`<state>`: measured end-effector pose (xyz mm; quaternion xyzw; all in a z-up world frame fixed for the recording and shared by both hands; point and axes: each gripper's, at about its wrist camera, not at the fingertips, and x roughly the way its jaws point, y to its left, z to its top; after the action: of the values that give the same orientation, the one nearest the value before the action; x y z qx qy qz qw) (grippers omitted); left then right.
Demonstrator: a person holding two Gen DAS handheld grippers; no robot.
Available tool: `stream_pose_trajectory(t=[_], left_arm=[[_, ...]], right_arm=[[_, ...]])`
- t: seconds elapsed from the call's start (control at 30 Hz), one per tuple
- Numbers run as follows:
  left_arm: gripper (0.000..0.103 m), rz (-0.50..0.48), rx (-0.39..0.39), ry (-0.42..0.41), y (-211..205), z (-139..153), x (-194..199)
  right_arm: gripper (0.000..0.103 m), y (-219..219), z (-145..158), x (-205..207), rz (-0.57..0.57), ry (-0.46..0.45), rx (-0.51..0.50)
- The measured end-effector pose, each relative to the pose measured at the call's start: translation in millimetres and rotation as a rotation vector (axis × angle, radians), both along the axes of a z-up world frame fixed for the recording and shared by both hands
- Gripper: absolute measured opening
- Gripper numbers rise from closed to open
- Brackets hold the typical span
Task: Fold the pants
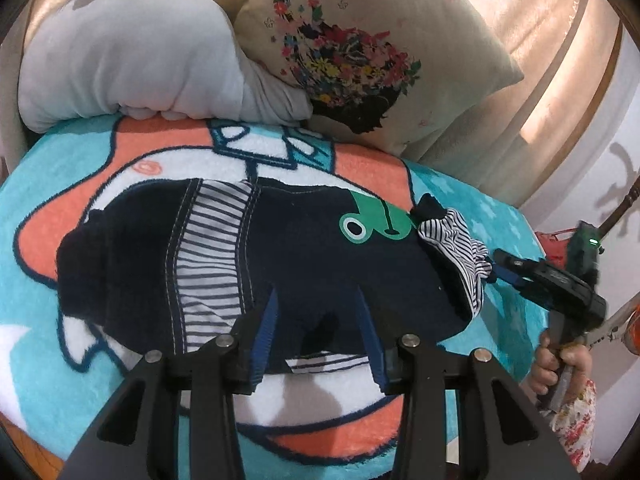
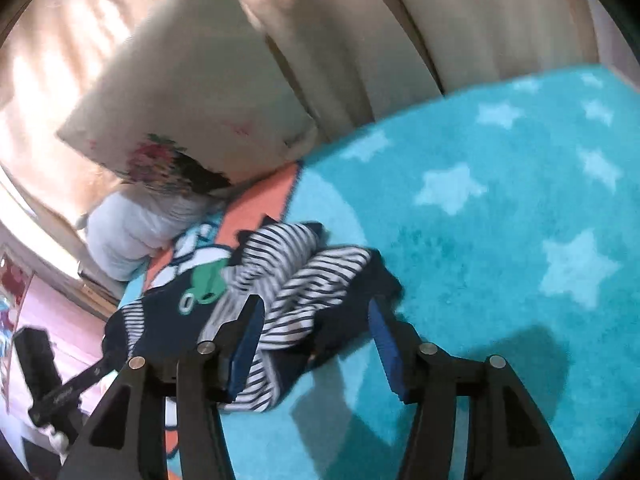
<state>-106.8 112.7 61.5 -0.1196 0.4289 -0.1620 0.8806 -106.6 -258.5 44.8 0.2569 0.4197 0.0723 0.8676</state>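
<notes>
L fingers point(image 1: 316, 300) & R fingers point(image 2: 316, 312) both released over navy pants point(image 1: 300, 256); no legible writing.

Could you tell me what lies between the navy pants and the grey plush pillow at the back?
Only the blanket, its orange and white pattern bare between the pants and grey pillow, as the left wrist view shows.
</notes>
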Motion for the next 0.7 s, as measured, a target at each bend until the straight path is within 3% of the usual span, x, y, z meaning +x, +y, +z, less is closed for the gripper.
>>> stream_pose_trajectory(t=[0.07,0.1,0.13,0.17,0.27,0.37,0.47,0.53,0.57,0.6,0.63,0.67,0.7], left_arm=[[0.039,0.010,0.007,-0.006,2,3,-2],[0.039,0.018,0.011,-0.009,4,4,-3],[0.040,0.031,0.013,-0.011,8,6,-3],[0.040,0.042,0.013,-0.012,12,6,-1],[0.041,0.094,0.015,-0.004,27,4,4],[0.041,0.128,0.007,0.012,40,-2,7],[0.041,0.143,0.004,0.019,47,-5,8],[0.042,0.148,0.009,0.021,49,-6,8],[0.042,0.147,0.010,0.021,50,-6,8],[0.042,0.146,0.009,0.022,50,-6,8],[0.042,0.143,0.009,0.020,49,-5,8],[0.042,0.142,0.011,0.017,48,-5,7],[0.043,0.143,0.015,0.014,48,-4,5]], right_arm=[[0.056,0,-13,9,-0.008,0.018,0.039],[0.048,-2,-13,8,-0.014,0.002,0.046],[0.016,-3,-13,9,-0.002,0.001,0.069],[0.013,-7,-13,6,0.002,-0.004,0.113],[0.012,-17,-1,-9,-0.061,-0.025,0.032],[0.006,-34,6,-22,-0.168,0.019,-0.104],[0.007,-48,12,-33,-0.274,0.067,-0.224],[0.010,-40,23,-36,-0.252,0.031,-0.229],[0.016,-30,28,-35,-0.205,0.004,-0.222],[0.026,-17,32,-30,-0.143,-0.017,-0.215],[0.053,4,36,-22,-0.056,-0.037,-0.209],[0.070,19,37,-16,-0.001,-0.052,-0.210],[0.071,34,38,-10,0.045,-0.062,-0.223]])
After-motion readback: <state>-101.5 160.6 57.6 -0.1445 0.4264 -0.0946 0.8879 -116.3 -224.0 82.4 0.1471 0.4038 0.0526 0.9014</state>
